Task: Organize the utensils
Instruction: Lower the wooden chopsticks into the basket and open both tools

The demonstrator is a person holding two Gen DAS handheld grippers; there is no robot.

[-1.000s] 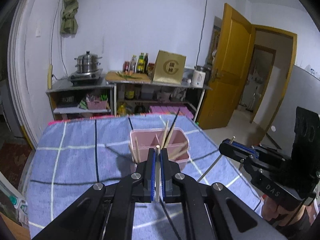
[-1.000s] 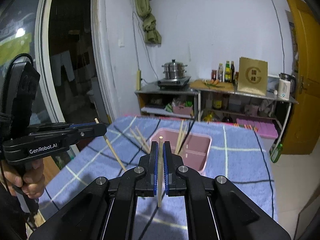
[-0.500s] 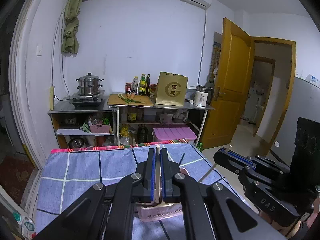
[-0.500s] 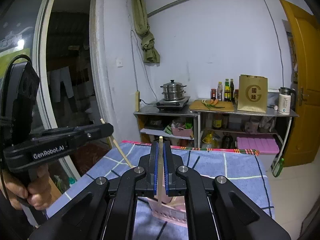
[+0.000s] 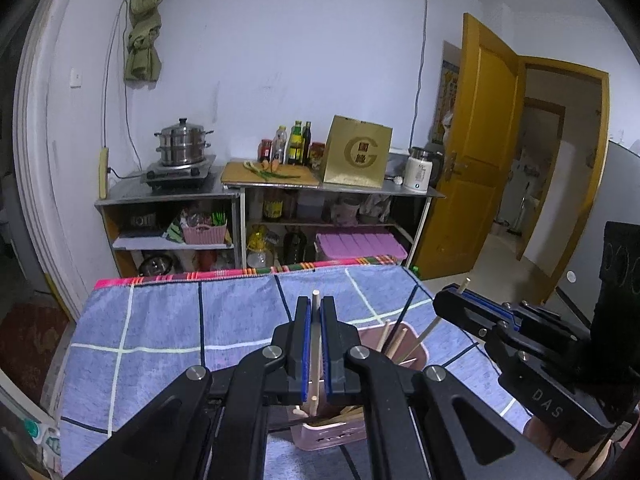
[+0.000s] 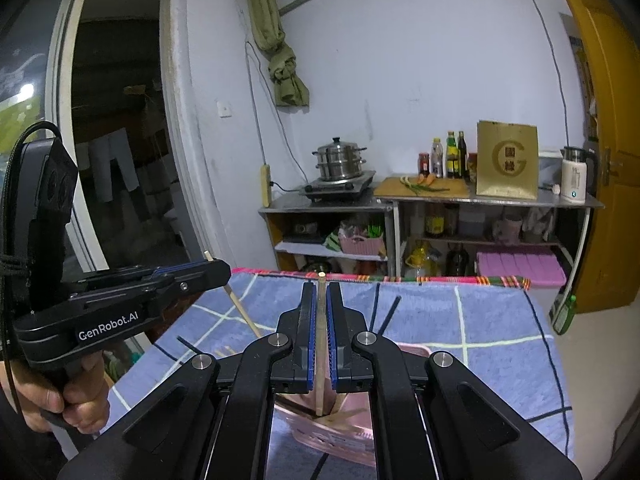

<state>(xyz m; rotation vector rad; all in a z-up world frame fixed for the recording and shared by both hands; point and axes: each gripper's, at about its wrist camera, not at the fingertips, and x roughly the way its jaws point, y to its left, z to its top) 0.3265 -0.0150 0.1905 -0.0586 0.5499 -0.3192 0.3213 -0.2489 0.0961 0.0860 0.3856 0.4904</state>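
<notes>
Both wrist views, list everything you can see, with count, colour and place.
pink bin: one, on the checked cloth, holding several wooden chopsticks
checked cloth: one, blue, covering the table
steamer pot: one, steel, on the stove at the back shelf
gold bag: one, on the counter
kettle: one, white, beside the bag
left hand-held gripper: shut on a chopstick
right hand-held gripper: shut on a second chopstick

Light: dim, cool, even | Wall (image 5: 280, 60): brightest part | Doorway (image 6: 120, 140): dark | Shadows: soft | Edges: bent round, black corners | Blur: slight at the rims, middle sharp
</notes>
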